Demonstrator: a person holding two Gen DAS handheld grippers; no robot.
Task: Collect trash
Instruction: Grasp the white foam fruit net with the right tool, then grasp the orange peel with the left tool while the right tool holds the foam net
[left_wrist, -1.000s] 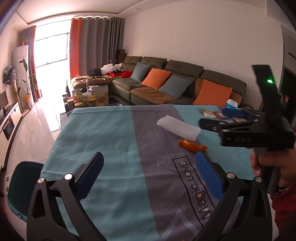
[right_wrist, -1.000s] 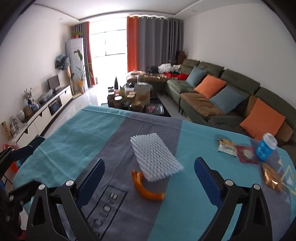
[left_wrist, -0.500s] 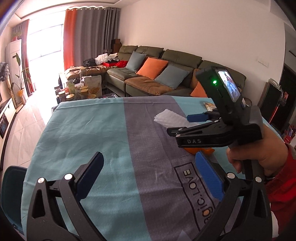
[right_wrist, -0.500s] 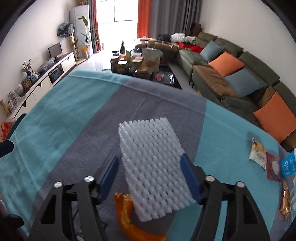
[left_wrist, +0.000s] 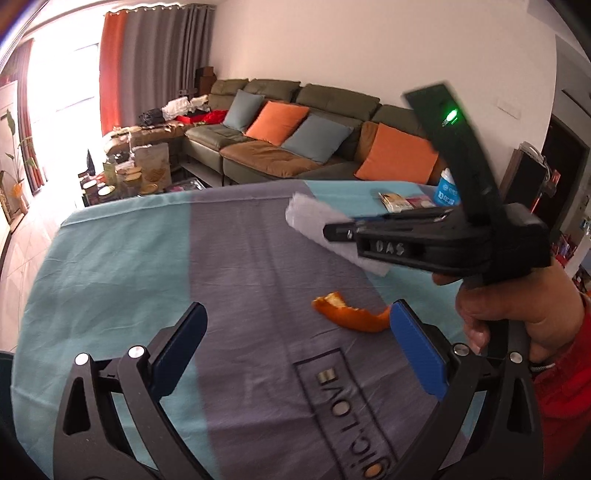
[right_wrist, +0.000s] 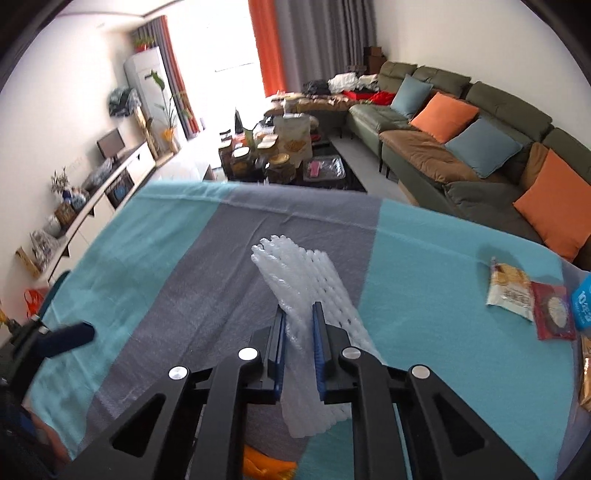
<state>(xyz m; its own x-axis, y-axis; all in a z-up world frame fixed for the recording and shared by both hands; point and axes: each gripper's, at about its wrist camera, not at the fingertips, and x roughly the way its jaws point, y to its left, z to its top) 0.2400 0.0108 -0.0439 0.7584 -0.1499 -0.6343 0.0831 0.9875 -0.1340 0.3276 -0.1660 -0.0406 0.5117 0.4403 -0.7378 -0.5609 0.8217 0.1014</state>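
My right gripper (right_wrist: 298, 314) is shut on a white foam fruit net (right_wrist: 295, 269), squeezed between its blue pads and lifted off the cloth. In the left wrist view the net (left_wrist: 314, 218) hangs from the right gripper (left_wrist: 334, 232) above the table. An orange peel (left_wrist: 351, 314) lies on the grey stripe of the tablecloth, just ahead of my open, empty left gripper (left_wrist: 295, 347). A bit of the peel (right_wrist: 266, 463) shows under the right gripper.
Snack wrappers (right_wrist: 509, 291) and a blue cup (left_wrist: 447, 188) lie at the table's right side. The teal and grey tablecloth (left_wrist: 129, 251) covers the table. A sofa with cushions (left_wrist: 295, 136) and a cluttered coffee table (right_wrist: 280, 155) stand beyond.
My right gripper closed on the foam net and lifted it off the cloth. The orange peel now lies uncovered. My left gripper stayed open, shifting slightly.
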